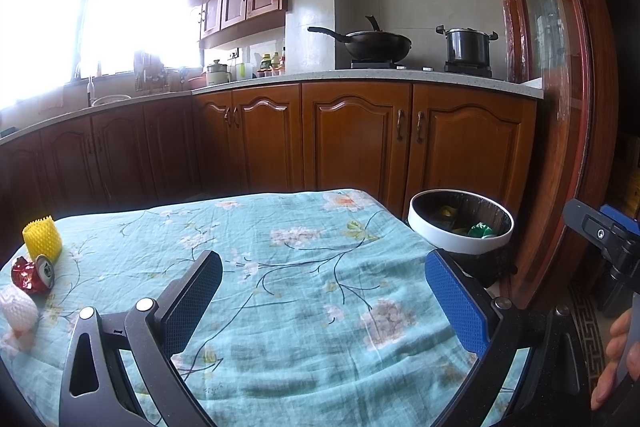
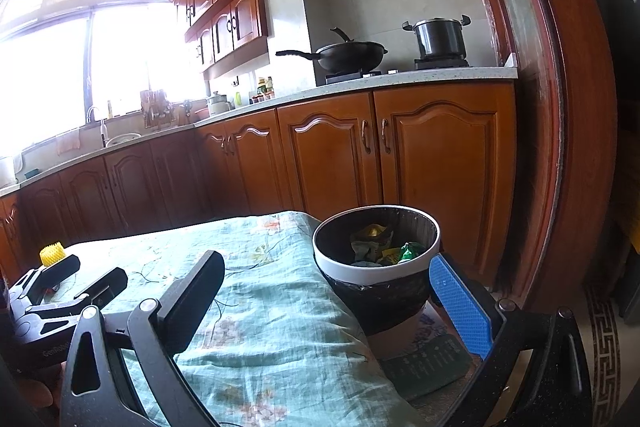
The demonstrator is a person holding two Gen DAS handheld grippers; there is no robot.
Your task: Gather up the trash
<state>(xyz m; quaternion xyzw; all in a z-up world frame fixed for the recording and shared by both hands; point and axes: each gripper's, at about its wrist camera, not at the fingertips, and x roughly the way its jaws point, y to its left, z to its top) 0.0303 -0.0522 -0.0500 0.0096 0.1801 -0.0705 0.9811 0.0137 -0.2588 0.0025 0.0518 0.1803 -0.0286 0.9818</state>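
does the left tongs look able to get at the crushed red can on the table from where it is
Probably yes. The left tongs are open and empty over bare blue floral tablecloth. The crushed red can lies at the table's left edge between yellow foam netting and white foam netting, crowding the approach.

The counter (image 1: 304,267) wears a pale turquoise cloth printed with pink-white blossoms and thin dark branches. At its far left stands a bright yellow foam net (image 1: 42,239), with a crushed red can (image 1: 34,274) and a white foam net (image 1: 18,309) nearer. The bin (image 2: 376,269) has a white rim over a black liner, with green and yellow scraps inside. Each tongs has one black pad and one blue (image 1: 456,301). The cabinets (image 1: 352,139) behind are reddish-brown wood.
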